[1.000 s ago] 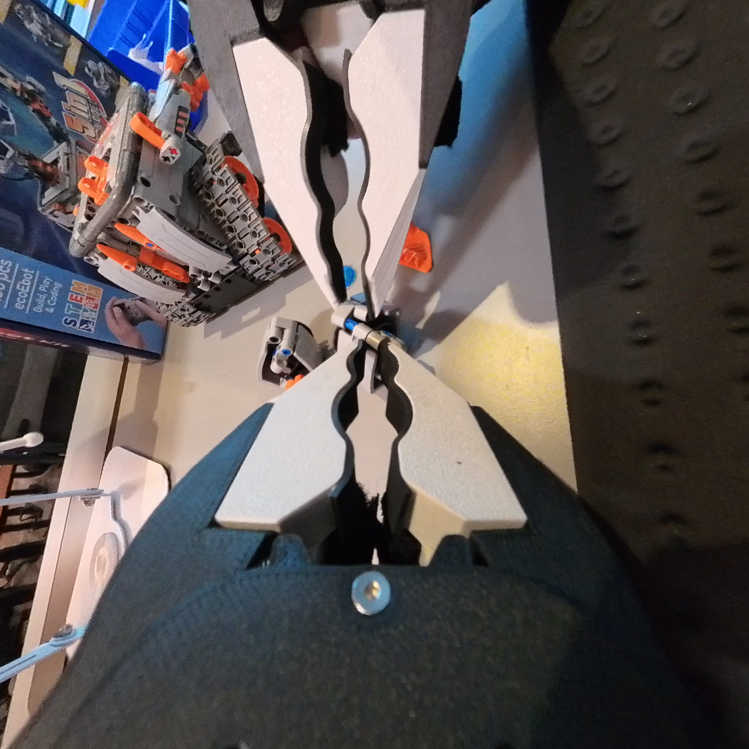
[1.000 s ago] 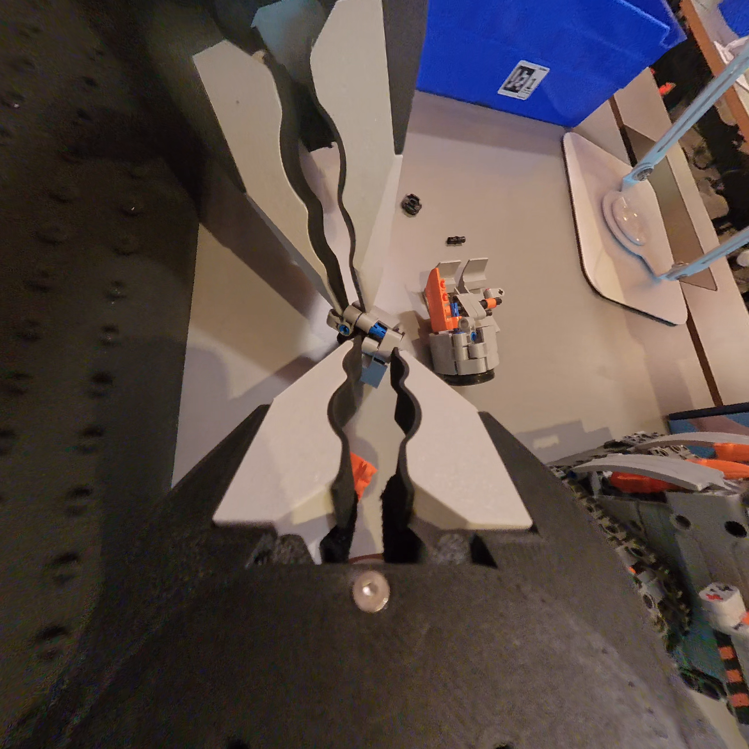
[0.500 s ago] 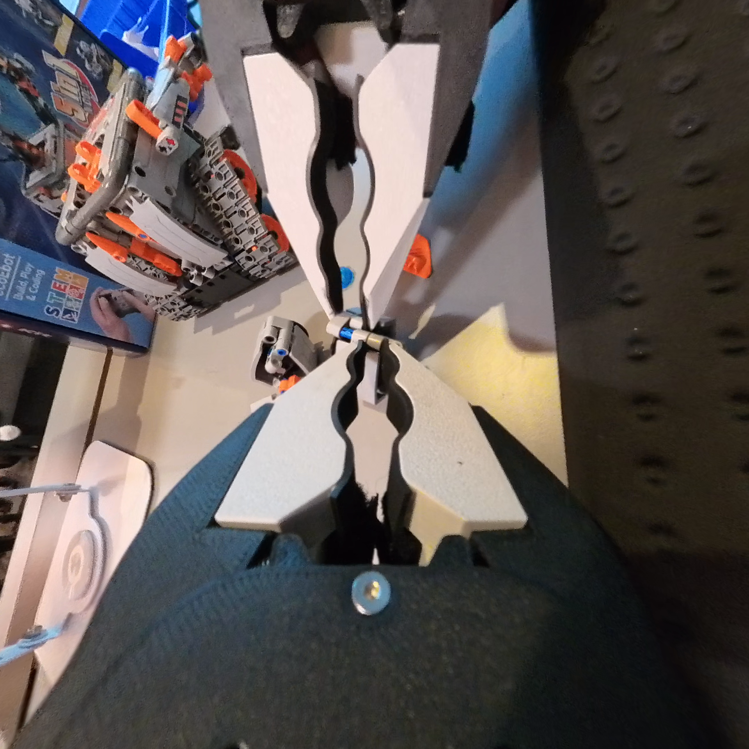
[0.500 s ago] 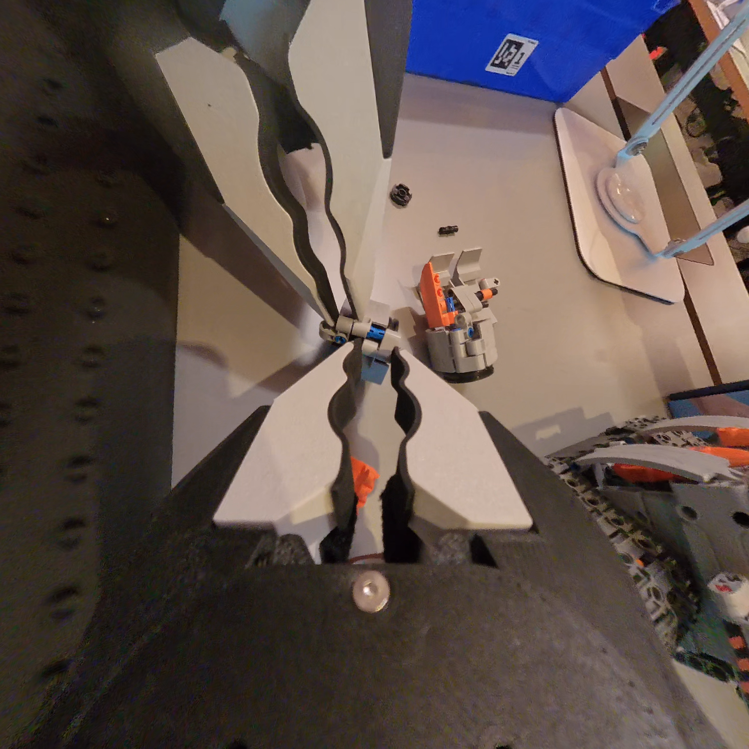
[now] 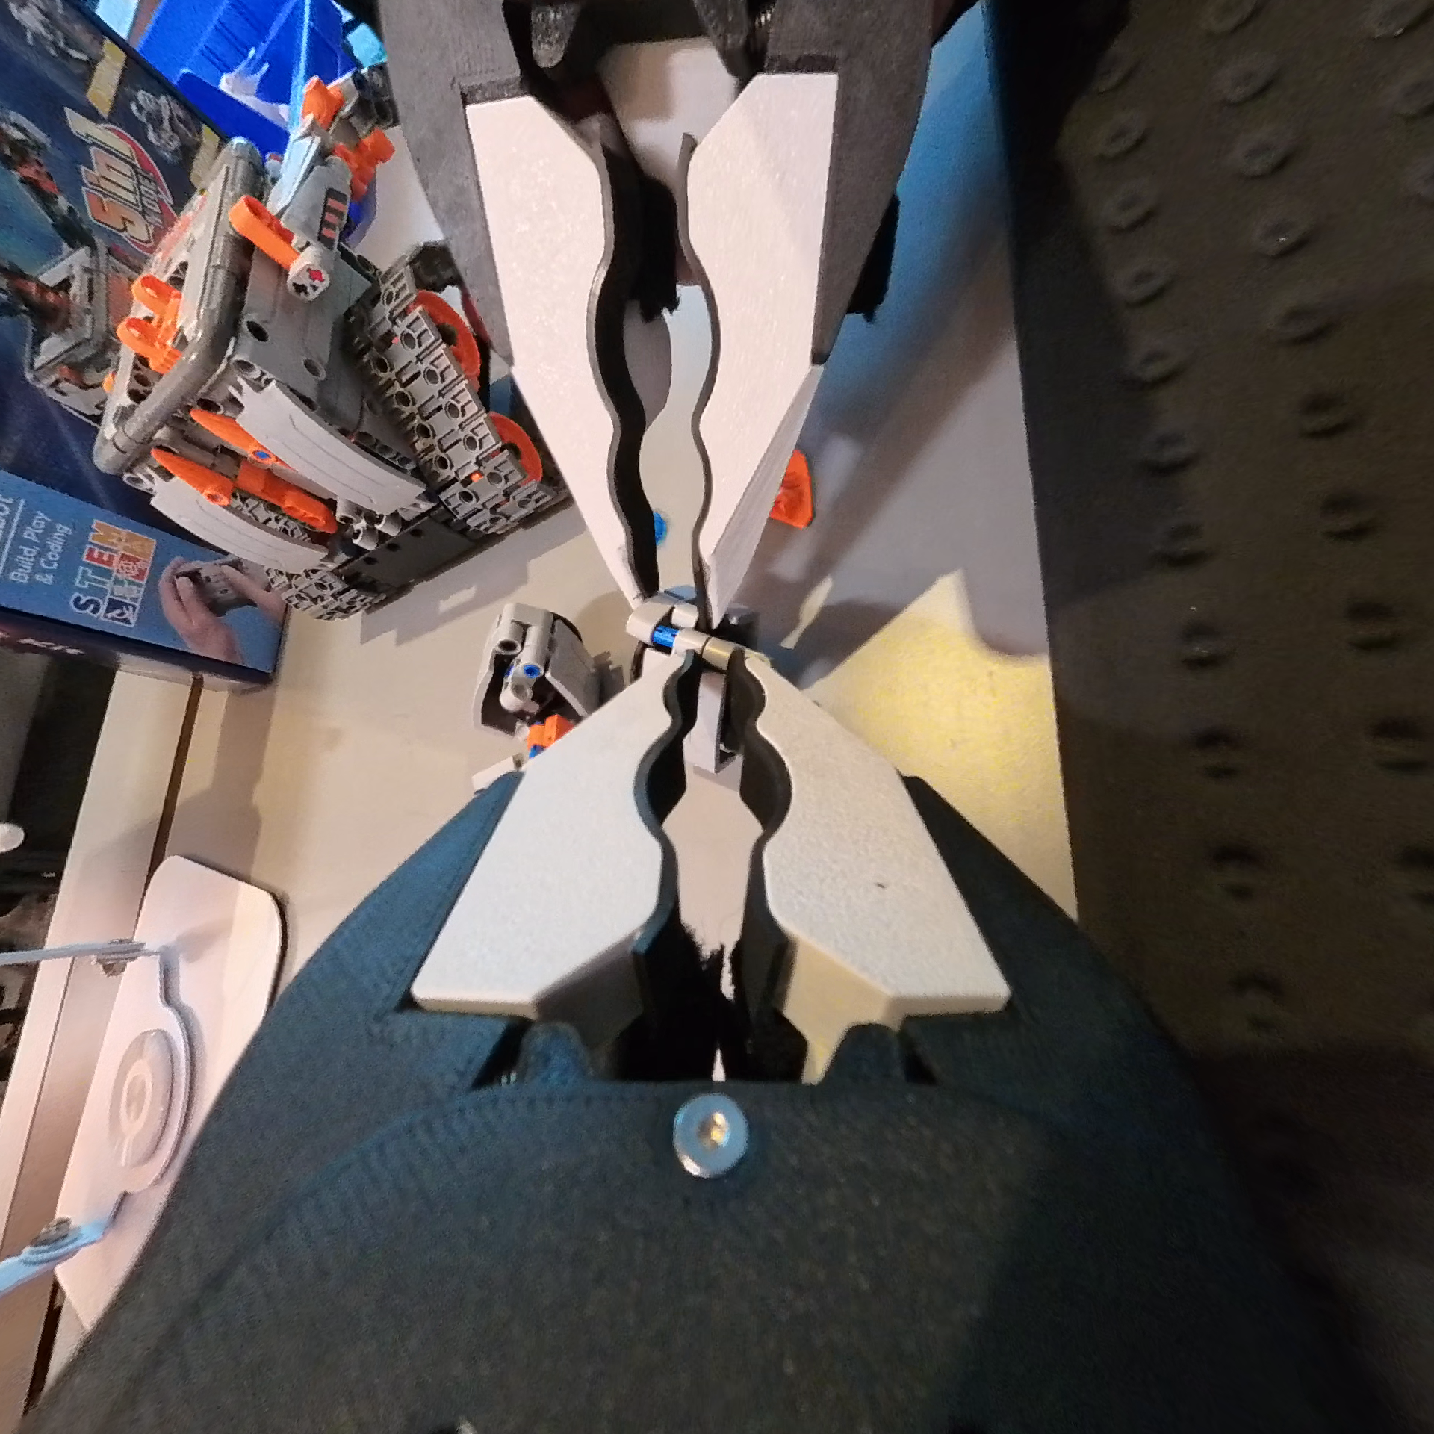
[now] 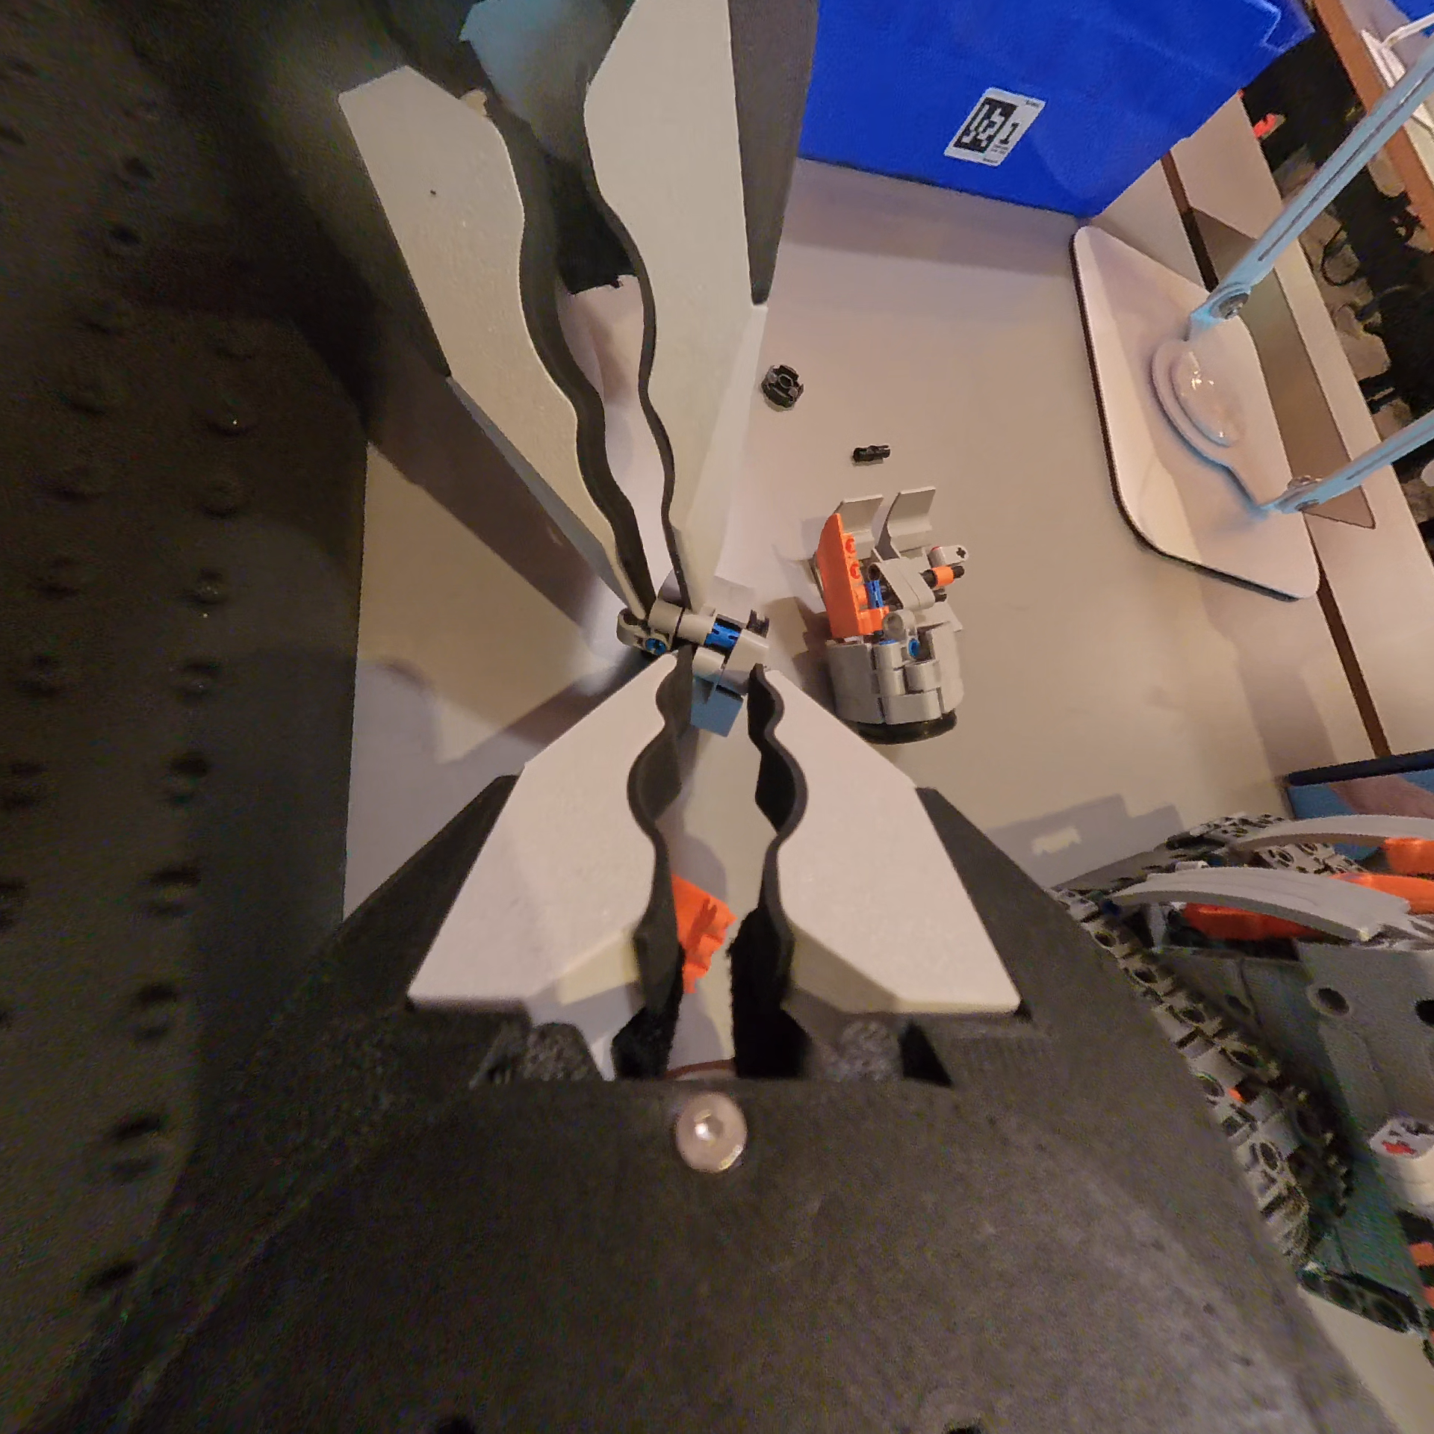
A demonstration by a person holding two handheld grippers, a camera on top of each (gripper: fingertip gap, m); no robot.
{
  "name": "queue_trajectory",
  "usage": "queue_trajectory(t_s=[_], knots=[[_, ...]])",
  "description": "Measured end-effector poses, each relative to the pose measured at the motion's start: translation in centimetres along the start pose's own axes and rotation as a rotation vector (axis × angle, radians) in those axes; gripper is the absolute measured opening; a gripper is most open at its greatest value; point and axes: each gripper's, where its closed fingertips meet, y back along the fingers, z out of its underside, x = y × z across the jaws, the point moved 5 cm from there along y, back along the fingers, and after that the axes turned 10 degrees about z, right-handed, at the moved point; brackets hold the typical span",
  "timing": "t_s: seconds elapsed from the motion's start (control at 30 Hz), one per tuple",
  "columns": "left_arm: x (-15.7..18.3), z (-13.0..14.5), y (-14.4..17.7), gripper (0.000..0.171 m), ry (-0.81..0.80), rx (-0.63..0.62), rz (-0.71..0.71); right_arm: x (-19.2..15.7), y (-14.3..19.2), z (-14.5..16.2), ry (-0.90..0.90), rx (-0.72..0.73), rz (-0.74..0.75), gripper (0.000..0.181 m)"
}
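A small grey brick assembly with a blue pin [image 5: 673, 632] hangs above the table between my two grippers, which meet tip to tip. My left gripper [image 5: 714, 666] is shut on a grey piece at the assembly's near end. The right gripper [image 5: 677, 596] comes in from the top of that view. In the right wrist view my right gripper [image 6: 712, 679] is shut on a blue-grey block of the same assembly [image 6: 698, 630]. There the left gripper [image 6: 659, 597] pinches its far end from above.
A grey and orange sub-assembly [image 6: 884, 621] stands on the table [image 6: 1047, 698] just beside the grippers. A large tracked brick vehicle [image 5: 310, 403] sits by a printed box [image 5: 93, 543]. An orange piece [image 5: 791, 489], two small black parts [image 6: 782, 384], a blue bin [image 6: 1009, 93] and a white lamp base [image 6: 1187, 419] lie around. Both grippers' tips are close together, under 4 cm apart. From either gripper's tips it is about 35 centimetres to the white lamp base [image 6: 1187, 419].
Both grippers keep their hold, tip to tip. The small assembly has turned slightly, from tilted to nearly level, and the pair has shifted a little over the table.
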Motion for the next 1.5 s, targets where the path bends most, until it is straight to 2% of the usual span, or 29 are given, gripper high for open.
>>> queue_trajectory(t_s=[0.43, 0.63, 0.77, 0.8, 0.9, 1.0, 1.07, 1.1, 1.17, 1.23, 1.33, 1.5], knots=[[1.0, -0.3, 0.0, 0.005, -0.064, 0.036, 0.061, -0.9, 0.3, 0.2, 0.067, 0.050, -0.138, 0.010], [1.5, -0.4, 0.0, 0.005, -0.109, 0.031, 0.065, -1.4, 0.1, 0.2, 0.083, 0.025, -0.130, 0.010], [0.6, -0.3, 0.7, 0.005, -0.105, 0.044, 0.007, -0.2, 0.2, -0.1, 0.009, 0.073, -0.101, 0.012], [0.4, -0.4, 1.0, 0.007, -0.087, 0.054, 0.017, -0.1, 0.2, 0.0, 0.019, 0.069, -0.094, 0.012], [-1.0, -0.1, 1.9, 0.042, 0.024, 0.106, 0.004, 0.3, 0.8, -0.4, 0.055, 0.093, -0.048, 0.012], [-0.9, -0.1, 1.7, 0.060, 0.021, 0.093, 0.013, 0.2, 2.1, -2.3, 0.106, 0.177, -0.010, 0.012], [-0.6, -0.1, 1.4, 0.053, 0.016, 0.081, 0.035, -0.1, 2.3, -3.1, 0.139, 0.189, 0.004, 0.012], [-0.4, -0.2, 1.4, 0.043, 0.011, 0.089, 0.050, -0.3, 2.3, -3.3, 0.160, 0.183, 0.016, 0.012], [-0.5, -0.4, 1.9, 0.034, -0.010, 0.105, 0.026, -0.5, 2.4, -3.8, 0.174, 0.188, 0.038, 0.013], [-0.5, -0.6, 2.0, 0.033, -0.032, 0.099, -0.002, -0.6, 2.6, -4.1, 0.200, 0.172, 0.065, 0.013], [-0.9, -0.7, 2.2, 0.033, -0.041, 0.084, -0.044, -0.9, 2.7, -4.4, 0.171, 0.164, 0.039, 0.031], [-1.2, -0.7, 2.5, 0.033, -0.041, 0.062, -0.071, -1.0, 2.0, -5.0, 0.202, 0.124, 0.113, 0.038]])
